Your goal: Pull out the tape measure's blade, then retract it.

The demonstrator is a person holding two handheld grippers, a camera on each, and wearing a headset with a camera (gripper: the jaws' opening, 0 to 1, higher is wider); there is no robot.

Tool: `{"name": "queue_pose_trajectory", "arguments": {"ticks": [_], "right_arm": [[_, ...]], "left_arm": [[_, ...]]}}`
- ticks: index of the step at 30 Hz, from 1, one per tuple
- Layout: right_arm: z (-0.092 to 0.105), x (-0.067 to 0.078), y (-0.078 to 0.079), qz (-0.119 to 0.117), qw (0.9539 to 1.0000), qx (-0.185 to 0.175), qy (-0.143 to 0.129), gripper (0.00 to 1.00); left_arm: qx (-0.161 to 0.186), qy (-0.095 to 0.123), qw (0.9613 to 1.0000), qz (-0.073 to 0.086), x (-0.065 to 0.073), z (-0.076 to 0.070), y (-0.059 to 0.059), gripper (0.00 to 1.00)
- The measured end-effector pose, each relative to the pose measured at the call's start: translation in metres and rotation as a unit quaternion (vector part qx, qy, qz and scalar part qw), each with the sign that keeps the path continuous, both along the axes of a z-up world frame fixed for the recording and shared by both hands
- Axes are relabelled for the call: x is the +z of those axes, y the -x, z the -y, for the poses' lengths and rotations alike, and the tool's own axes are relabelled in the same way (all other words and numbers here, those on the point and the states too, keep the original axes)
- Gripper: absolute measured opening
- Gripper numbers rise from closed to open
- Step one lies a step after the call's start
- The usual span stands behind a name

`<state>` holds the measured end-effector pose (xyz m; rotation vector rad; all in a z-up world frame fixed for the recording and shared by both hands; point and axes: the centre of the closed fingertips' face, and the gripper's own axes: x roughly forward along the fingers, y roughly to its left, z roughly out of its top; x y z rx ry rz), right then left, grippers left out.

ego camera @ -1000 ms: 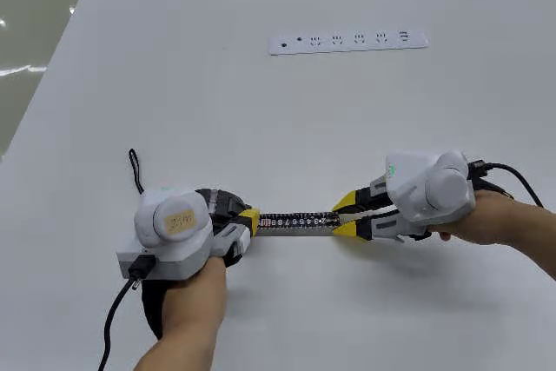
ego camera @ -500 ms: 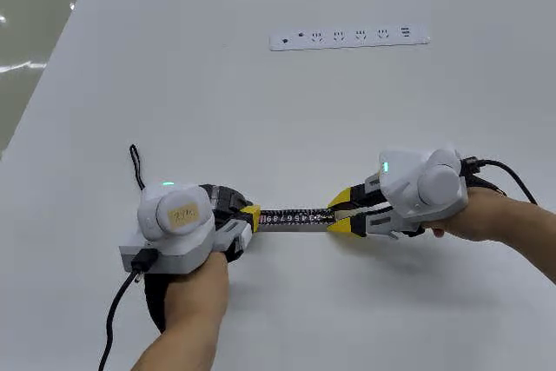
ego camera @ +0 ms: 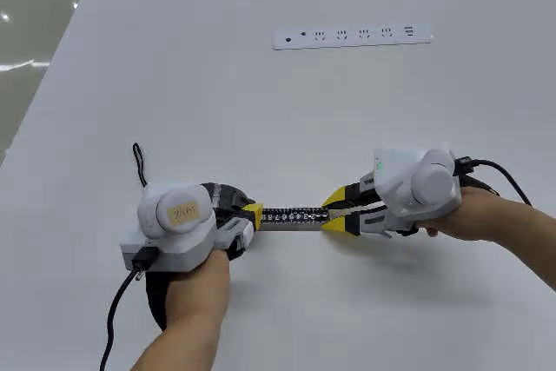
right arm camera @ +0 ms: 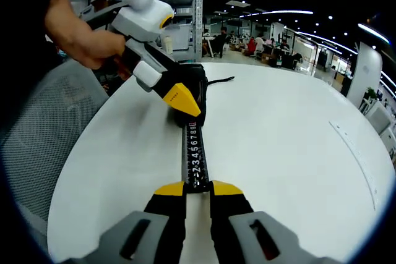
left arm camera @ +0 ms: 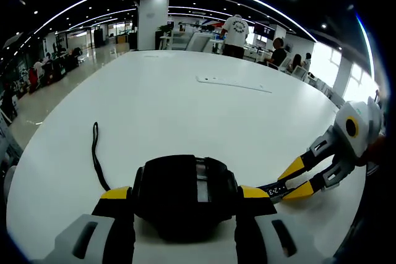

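A black tape measure case sits on the white table, clamped between the yellow-tipped jaws of my left gripper. In the left gripper view the case lies squarely between the left gripper's two jaws. A short length of dark numbered blade runs right from the case to my right gripper, which is shut on the blade's end. In the right gripper view the blade stretches from the right gripper to the case. The blade lies low over the table.
A white power strip lies at the far side of the white table. The case's black wrist strap trails toward the table's left edge. Cables hang from both grippers. A grey mesh chair stands beside the table.
My right gripper has moved left toward the case, still holding the blade's end, and the exposed blade is shorter. The left gripper and case have stayed about where they were.
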<state>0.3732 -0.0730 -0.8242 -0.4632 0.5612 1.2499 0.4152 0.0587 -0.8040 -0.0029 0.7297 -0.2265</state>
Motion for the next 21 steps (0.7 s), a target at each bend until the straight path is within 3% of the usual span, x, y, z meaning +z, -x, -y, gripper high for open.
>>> {"name": "queue_pose_trajectory", "arguments": {"ticks": [21], "right_arm": [[-0.024,0.001,-0.005,0.0,1.0,0.003,-0.008,0.13]], "left_arm": [[0.003,0.006,1.0,-0.002,0.001,0.0,0.0,0.62]]}}
